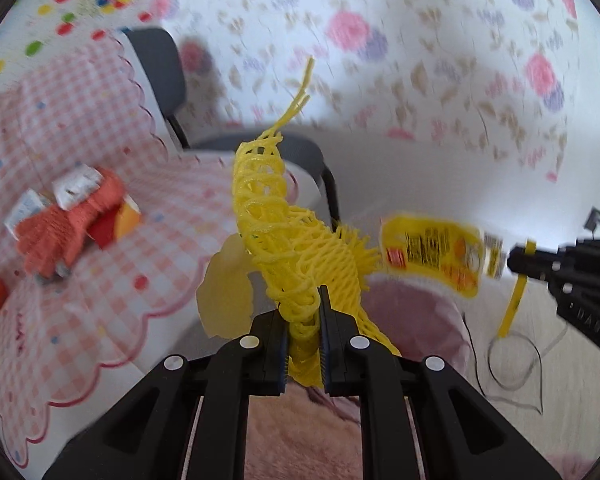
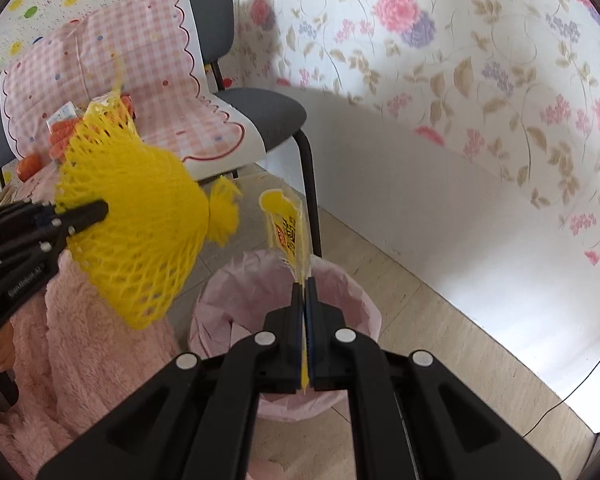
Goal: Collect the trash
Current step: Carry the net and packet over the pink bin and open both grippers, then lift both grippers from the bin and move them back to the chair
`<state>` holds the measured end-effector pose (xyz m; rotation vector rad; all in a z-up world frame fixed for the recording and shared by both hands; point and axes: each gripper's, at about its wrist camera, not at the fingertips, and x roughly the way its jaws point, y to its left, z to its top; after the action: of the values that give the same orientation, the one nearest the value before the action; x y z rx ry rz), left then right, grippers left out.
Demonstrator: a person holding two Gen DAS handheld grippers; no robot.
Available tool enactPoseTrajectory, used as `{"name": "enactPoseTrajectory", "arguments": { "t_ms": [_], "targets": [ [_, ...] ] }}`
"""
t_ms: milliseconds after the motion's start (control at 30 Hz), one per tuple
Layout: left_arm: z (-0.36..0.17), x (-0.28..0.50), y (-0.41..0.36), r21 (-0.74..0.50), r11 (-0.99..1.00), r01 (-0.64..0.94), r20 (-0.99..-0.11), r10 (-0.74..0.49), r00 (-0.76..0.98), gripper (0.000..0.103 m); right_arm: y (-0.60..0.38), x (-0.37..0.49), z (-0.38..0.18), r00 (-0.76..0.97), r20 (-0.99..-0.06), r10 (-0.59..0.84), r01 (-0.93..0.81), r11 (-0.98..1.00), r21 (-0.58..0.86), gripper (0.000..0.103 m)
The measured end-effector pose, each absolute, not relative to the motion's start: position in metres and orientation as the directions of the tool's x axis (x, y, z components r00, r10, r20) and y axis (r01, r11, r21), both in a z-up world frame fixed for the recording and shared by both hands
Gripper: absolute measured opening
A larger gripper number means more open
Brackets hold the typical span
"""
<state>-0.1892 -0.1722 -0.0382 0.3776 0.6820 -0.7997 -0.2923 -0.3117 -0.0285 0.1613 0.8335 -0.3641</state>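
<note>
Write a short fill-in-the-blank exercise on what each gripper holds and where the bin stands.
1. The left gripper is shut on a yellow foam ____.
2. The right gripper pinches a flat yellow ____.
3. The bin is lined with a ____ bag.
4. More trash lies on the checked cloth over the ____.

Missing words: net; wrapper; pink; chair

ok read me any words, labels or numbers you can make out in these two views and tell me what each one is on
Yellow wrapper: dark print and a red box, too blurred to read.
White packets on the chair: print blurred, unreadable.
Left gripper body: white lettering, too small to read.
</note>
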Motion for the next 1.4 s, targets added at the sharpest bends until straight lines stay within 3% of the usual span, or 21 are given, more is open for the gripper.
{"name": "enactPoseTrajectory", "arguments": {
  "t_ms": [367, 433, 500, 533, 600, 633, 1300, 1400],
  "targets": [
    [-0.055, -0.179, -0.201, 0.008, 0.609, 0.793, -0.728, -0.541, 0.422, 0.019, -0.328, -0.290, -0.038, 0.611, -0.758, -0.229, 0.389, 0.921, 0.035, 0.002],
    [-0.059, -0.176, -0.206, -0.007, 0.604, 0.797, -0.739, -0.540, 0.403, 0.026, -0.331, -0.286, -0.040, 0.610, -0.759, -0.228, 0.392, 0.919, 0.039, 0.003],
    [-0.062, -0.171, -0.209, -0.019, 0.612, 0.790, -0.747, -0.534, 0.396, 0.055, -0.331, -0.282, -0.041, 0.610, -0.762, -0.217, 0.390, 0.919, 0.051, 0.007],
    [-0.062, -0.170, -0.209, -0.028, 0.618, 0.785, -0.745, -0.537, 0.396, 0.058, -0.331, -0.281, -0.042, 0.612, -0.761, -0.214, 0.387, 0.921, 0.053, 0.017],
    [-0.060, -0.167, -0.205, -0.053, 0.622, 0.781, -0.734, -0.554, 0.392, 0.059, -0.329, -0.279, -0.041, 0.618, -0.757, -0.214, 0.379, 0.924, 0.048, 0.033],
    [-0.058, -0.166, -0.204, -0.055, 0.625, 0.779, -0.729, -0.558, 0.396, 0.059, -0.327, -0.278, -0.041, 0.620, -0.755, -0.215, 0.370, 0.928, 0.040, 0.036],
    [-0.029, -0.144, -0.140, -0.057, 0.774, 0.630, -0.652, -0.506, 0.564, 0.060, -0.312, -0.258, -0.015, 0.701, -0.690, -0.181, 0.304, 0.951, 0.059, 0.035],
    [-0.026, -0.140, -0.125, -0.049, 0.801, 0.597, -0.646, -0.481, 0.592, 0.060, -0.303, -0.241, -0.016, 0.698, -0.698, -0.160, 0.262, 0.964, 0.041, 0.020]
  ]
}}
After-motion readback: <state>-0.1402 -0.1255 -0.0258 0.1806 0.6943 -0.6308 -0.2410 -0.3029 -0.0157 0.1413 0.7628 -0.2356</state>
